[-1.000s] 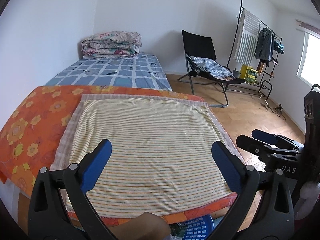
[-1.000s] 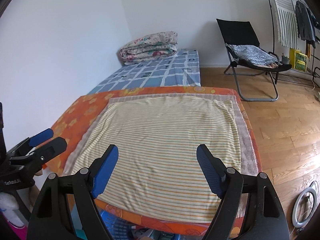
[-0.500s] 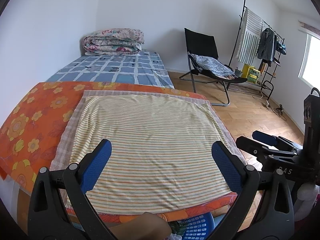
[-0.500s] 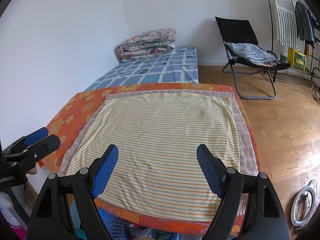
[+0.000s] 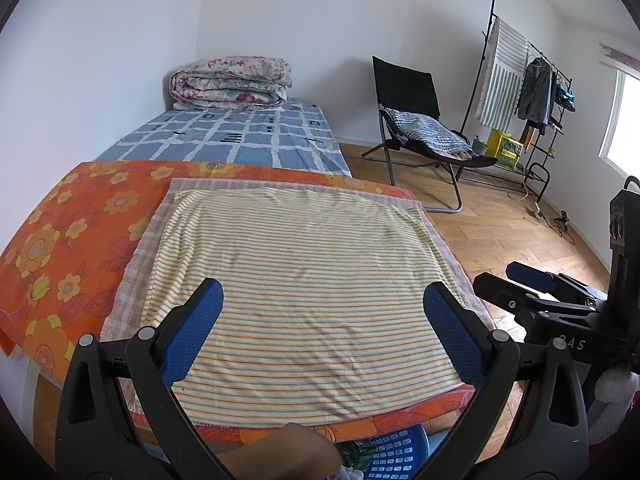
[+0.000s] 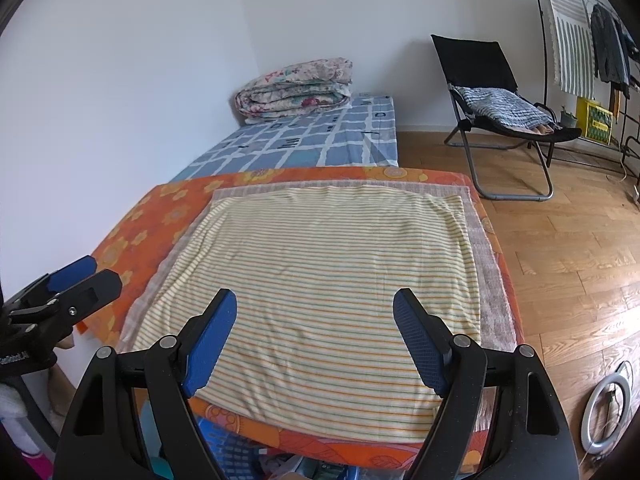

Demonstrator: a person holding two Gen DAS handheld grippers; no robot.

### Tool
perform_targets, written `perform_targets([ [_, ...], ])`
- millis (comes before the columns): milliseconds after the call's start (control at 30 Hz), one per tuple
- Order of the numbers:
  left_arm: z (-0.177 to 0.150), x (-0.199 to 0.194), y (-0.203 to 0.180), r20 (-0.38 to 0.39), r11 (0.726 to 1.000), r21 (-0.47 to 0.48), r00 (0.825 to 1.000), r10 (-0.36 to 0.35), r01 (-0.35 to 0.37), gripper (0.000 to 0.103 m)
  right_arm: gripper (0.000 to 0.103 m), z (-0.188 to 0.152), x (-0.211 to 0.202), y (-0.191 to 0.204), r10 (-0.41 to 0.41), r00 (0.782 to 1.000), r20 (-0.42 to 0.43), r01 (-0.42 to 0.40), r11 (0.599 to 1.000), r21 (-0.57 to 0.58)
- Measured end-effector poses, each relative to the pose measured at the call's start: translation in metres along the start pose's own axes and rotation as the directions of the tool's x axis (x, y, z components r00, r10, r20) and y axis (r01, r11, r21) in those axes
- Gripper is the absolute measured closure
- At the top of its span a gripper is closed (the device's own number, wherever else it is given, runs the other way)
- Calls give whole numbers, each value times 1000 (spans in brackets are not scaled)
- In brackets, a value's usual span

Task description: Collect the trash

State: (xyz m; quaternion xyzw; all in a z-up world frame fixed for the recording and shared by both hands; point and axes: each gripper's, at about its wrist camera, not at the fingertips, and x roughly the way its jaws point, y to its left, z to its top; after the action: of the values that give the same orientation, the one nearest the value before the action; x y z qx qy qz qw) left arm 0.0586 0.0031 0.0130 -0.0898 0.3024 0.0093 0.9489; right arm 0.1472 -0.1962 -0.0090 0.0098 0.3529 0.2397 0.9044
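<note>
1. Left tongs [image 5: 322,330] stand wide apart with nothing between the blue pads, hovering above the near half of a striped yellow cloth [image 5: 296,280].
2. Right tongs [image 6: 314,338] are also wide apart and hold nothing, above the same striped cloth [image 6: 320,280].
3. The striped cloth lies flat on a grey-pink towel [image 5: 136,264], which lies on an orange floral cover [image 5: 68,232] over the tabletop.
4. No loose trash shows on the cloth. A blue perforated plastic basket [image 5: 394,456] sits below the tabletop's near edge; crumpled wrappers and plastic [image 6: 288,466] show in it in the right wrist view, details too small to tell.
5. A bare part of the person's arm or knee [image 5: 280,454] shows at the bottom edge, just beside the basket.
6. Behind the tabletop: a bed with a blue checked sheet [image 5: 240,136] and a folded floral quilt [image 5: 232,82] against the wall.
7. A black folding chair [image 5: 412,120] carrying a striped cushion stands on the wood floor [image 6: 560,240], near a clothes rack [image 5: 524,80].
8. A white ring light [image 6: 608,412] lies on the floor at the right.
</note>
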Motion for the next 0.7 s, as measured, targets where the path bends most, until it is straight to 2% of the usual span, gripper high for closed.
perform_targets([
  [700, -6, -3, -4, 15, 999, 27, 999, 30, -30, 1, 22, -4, 5, 0, -3, 1000, -16, 3, 1000, -7],
])
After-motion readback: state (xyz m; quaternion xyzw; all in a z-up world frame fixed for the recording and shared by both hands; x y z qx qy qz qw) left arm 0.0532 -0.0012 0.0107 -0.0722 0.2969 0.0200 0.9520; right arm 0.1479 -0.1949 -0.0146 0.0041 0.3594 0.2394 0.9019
